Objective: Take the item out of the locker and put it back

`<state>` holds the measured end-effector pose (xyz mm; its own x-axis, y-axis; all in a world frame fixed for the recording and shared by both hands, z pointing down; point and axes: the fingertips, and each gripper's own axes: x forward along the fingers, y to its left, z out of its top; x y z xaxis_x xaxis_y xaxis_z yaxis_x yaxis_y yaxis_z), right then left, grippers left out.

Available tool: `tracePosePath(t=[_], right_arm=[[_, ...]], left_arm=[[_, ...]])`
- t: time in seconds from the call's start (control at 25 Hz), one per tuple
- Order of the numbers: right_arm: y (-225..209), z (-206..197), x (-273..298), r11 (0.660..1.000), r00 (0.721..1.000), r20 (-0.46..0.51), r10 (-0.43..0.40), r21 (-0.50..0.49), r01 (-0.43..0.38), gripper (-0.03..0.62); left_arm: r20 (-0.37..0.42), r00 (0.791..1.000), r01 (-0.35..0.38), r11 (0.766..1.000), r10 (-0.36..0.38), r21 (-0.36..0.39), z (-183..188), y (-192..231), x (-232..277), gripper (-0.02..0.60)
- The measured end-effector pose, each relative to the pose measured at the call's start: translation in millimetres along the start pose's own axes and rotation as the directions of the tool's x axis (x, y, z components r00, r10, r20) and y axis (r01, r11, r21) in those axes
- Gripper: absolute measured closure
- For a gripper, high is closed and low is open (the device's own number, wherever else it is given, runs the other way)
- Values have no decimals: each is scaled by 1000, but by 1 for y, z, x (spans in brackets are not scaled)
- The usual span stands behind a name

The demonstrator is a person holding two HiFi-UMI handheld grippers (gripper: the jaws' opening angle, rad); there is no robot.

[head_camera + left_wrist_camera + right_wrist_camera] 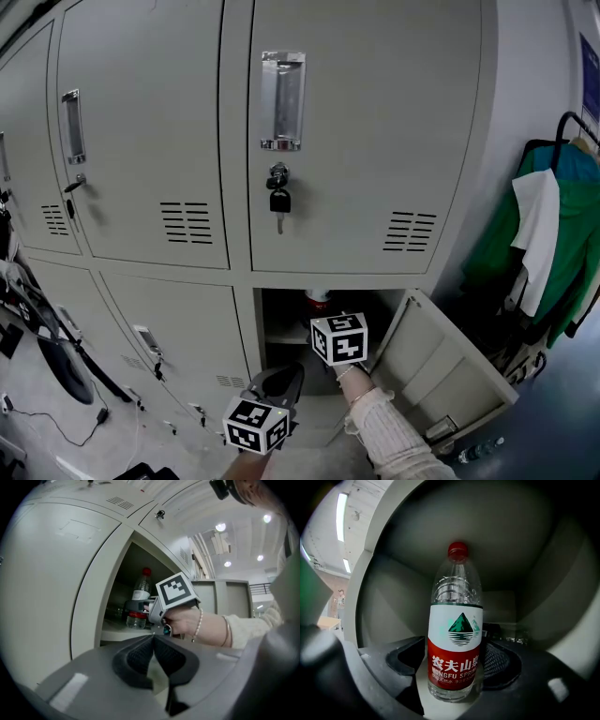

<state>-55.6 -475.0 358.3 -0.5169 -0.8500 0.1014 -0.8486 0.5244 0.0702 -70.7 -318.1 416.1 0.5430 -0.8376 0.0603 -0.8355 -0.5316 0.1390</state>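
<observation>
A clear water bottle [455, 634] with a red cap and a red and white label stands upright on the shelf [440, 709] of the low open locker. It shows too in the left gripper view as the bottle [139, 595], and its red top [319, 298] peeks out in the head view. My right gripper [454, 665] reaches into the locker with a jaw on each side of the bottle's base, open, with the pads close to the label but not pressing. My left gripper [153, 639] hangs outside, below the locker opening, shut on nothing.
The locker door [450, 361] swings out to the right. Closed grey lockers fill the wall above and to the left, and a key [278, 202] hangs in one lock. Green and white clothes [544, 225] hang at the right. Dark gear and cables [56, 356] lie at the left.
</observation>
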Motion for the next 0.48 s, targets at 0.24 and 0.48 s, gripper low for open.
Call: tracePosePath(t=[0.24, 0.48], right_arm=[[-3, -1, 0, 1000, 1000, -10, -4, 14, 4, 287], [-5, -1, 0, 1000, 1000, -12, -4, 29, 5, 287]], left_arm=[[1, 1000, -7, 1000, 7, -5, -1, 0, -3, 575], [-10, 1000, 4, 1000, -4, 21, -1, -5, -7, 575]])
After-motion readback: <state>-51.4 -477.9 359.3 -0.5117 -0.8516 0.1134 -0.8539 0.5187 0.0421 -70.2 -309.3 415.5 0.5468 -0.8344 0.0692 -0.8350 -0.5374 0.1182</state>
